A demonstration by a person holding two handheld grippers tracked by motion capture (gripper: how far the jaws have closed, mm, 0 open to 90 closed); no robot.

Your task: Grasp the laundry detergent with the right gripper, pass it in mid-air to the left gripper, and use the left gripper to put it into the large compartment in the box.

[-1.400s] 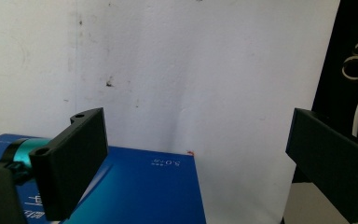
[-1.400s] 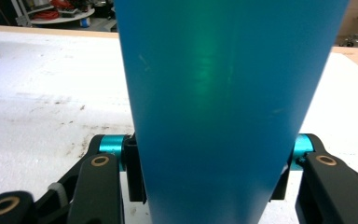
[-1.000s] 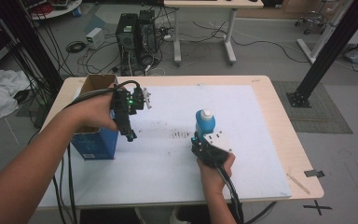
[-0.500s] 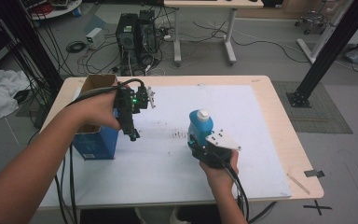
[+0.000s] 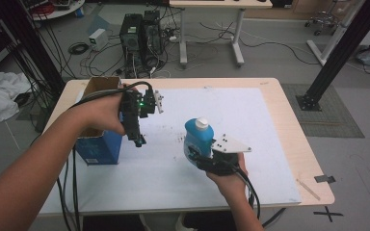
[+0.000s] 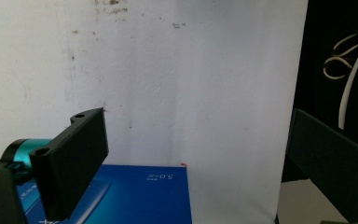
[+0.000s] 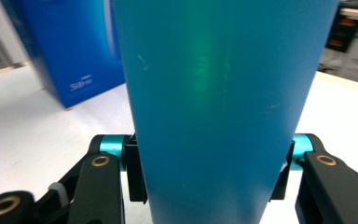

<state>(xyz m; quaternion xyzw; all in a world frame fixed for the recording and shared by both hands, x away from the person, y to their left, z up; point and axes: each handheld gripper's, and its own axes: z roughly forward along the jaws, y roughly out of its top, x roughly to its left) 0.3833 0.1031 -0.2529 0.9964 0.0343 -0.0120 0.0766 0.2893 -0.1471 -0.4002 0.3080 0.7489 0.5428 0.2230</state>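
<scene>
At frame centre, the right gripper (image 5: 196, 153) clamps a teal plastic bottle with a white cap (image 5: 198, 135); the left gripper (image 5: 138, 139), jaws wide, hovers beside an open blue cardboard box (image 5: 98, 144).

Little can be read. The blue box (image 6: 135, 196) carries small white print on the face seen in the left gripper view; it looks like "5.0" followed by a blurred character or two, preceded by marks too small to make out. It sits low in the gap between the left gripper's (image 6: 191, 186) fingers (image 6: 70, 163), nearer the left one.

In the right gripper view the same box (image 7: 70, 51) shows a short white word on its side, up and to the left of the fingers (image 7: 98, 182); it begins with "S" but is too blurred to spell.

The teal bottle (image 7: 223, 107) between those fingers bears no print on the side shown.
</scene>
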